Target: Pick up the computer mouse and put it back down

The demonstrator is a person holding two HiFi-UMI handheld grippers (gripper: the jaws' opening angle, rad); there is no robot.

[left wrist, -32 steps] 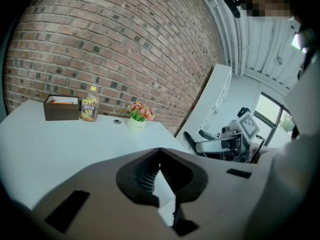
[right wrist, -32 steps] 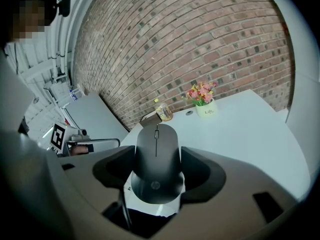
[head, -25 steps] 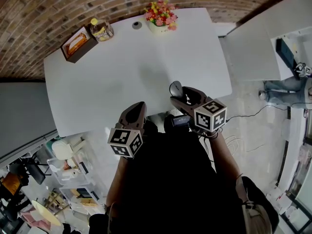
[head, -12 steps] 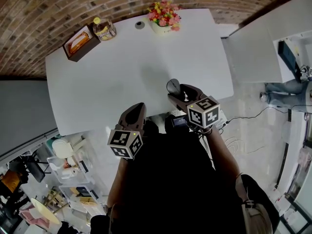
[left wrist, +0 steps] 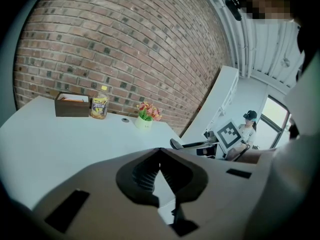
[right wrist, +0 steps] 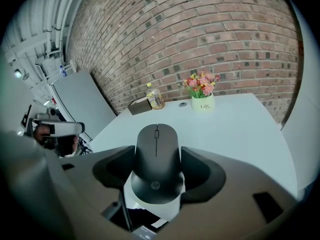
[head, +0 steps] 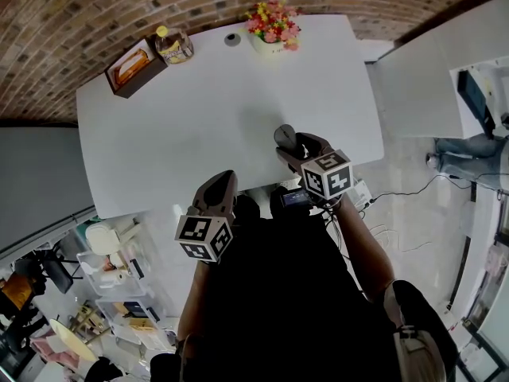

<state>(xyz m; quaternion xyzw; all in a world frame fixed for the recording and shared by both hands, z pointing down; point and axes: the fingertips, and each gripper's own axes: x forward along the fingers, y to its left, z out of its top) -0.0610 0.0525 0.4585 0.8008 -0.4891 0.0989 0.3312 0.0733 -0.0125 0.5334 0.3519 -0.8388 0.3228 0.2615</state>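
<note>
A black computer mouse (right wrist: 156, 159) sits between the jaws of my right gripper (right wrist: 157, 149), which is shut on its sides. In the head view the mouse (head: 285, 136) pokes out ahead of the right gripper (head: 294, 143), over the near right part of the white table (head: 199, 118), close to its front edge. Whether the mouse touches the tabletop I cannot tell. My left gripper (head: 225, 177) hovers at the table's near edge, to the left of the right one. Its jaws (left wrist: 160, 151) meet at the tips with nothing in them.
A pot of flowers (head: 272, 21), a yellow-capped bottle (head: 173, 44), a brown box (head: 134, 68) and a round grommet (head: 232, 40) line the table's far edge by the brick wall. A second white table (head: 421, 62) stands to the right. Shelves of clutter (head: 111, 269) are at lower left.
My right gripper has sunk towards the table with the mouse still in its jaws, and its marker cube has shifted left and up in the head view. The left gripper has stayed put.
</note>
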